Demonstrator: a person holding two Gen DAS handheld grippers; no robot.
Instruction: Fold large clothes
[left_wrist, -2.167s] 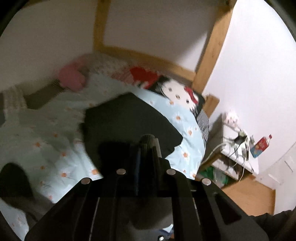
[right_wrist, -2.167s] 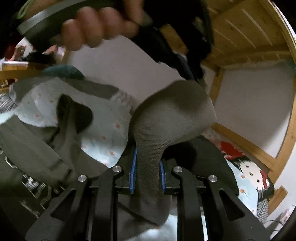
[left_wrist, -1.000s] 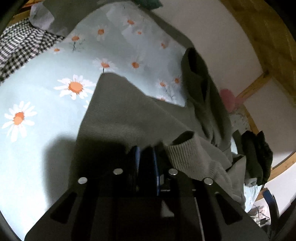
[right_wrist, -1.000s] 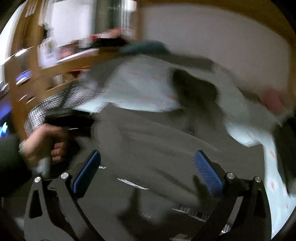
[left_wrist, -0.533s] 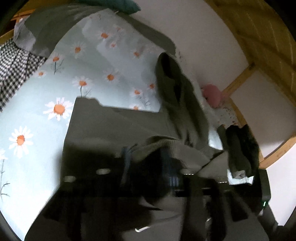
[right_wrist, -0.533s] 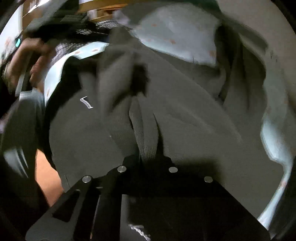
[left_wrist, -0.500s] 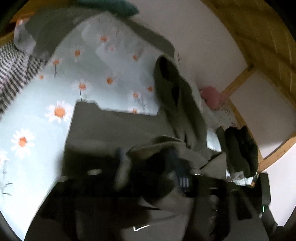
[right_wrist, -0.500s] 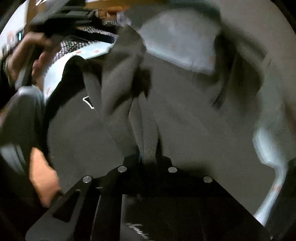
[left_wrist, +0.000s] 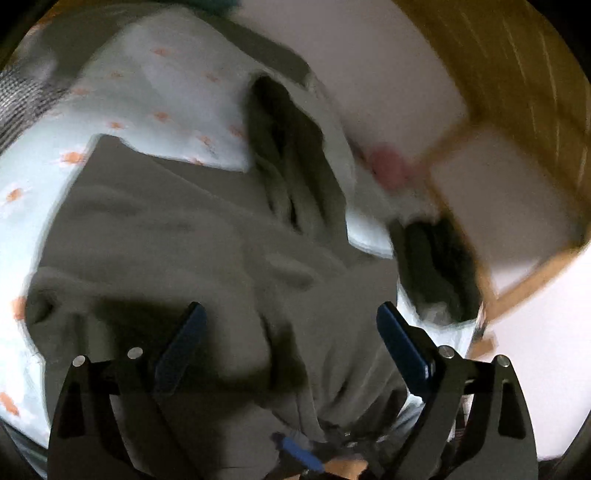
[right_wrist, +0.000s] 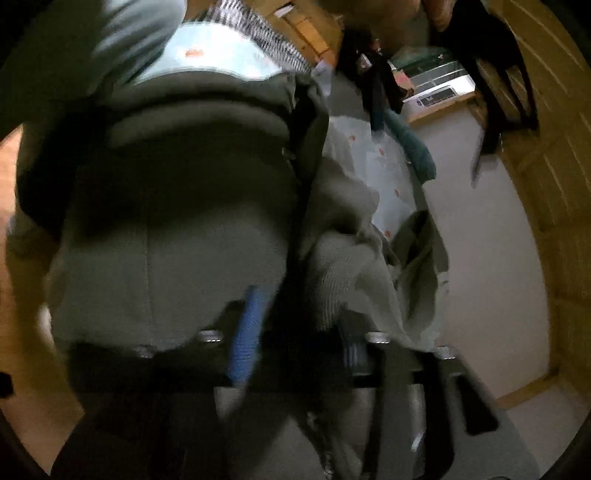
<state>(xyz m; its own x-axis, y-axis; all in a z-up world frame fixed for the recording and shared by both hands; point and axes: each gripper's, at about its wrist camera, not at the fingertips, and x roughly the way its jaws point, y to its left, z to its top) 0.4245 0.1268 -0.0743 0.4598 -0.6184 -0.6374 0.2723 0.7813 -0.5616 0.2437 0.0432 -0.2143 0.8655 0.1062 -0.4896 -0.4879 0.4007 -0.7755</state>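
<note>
Jaws of the left gripper (left_wrist: 288, 332) are standing wide apart w/ nothing clamped, having just been opening; the grey-green knit garment (left_wrist: 177, 229) is lying below and beyond the blue pads (left_wrist: 400, 345), not pinched by them. A sec ago that gripper was shut on a cuff of the knit, so it's letting go of a fold and backing off above the cloth. Jaws of the right gripper (right_wrist: 299, 332) are partway apart and have just been opening after being shut on a ridge of fabric; knit is bunching up btwn the two blue pads (right_wrist: 247, 325), but the pic is too smeared to say the pads are pressing, so I'm reading it as releasing, not gripping. Garment is spreading over the near half of the bed (left_wrist: 122, 92) w/ its daisy-print cover, one flat corner reaching toward the bed's left side, a rumpled sleeve or hood (left_wrist: 291, 166) trailing toward the far edge by the wall. A darker bundle of clothing (left_wrist: 432, 266) is sitting near the bed's right edge, apart from the knit, and a pink thing (left_wrist: 386, 166), too blurred to name, is lying by the wooden frame (left_wrist: 524, 284). In the right view a sleeve of the person (right_wrist: 122, 40) is showing at upper left. Judging by both sets letting go together, one fold is prob. laid down; still lumpy, so smoothing or another fold is likely needed.
</note>
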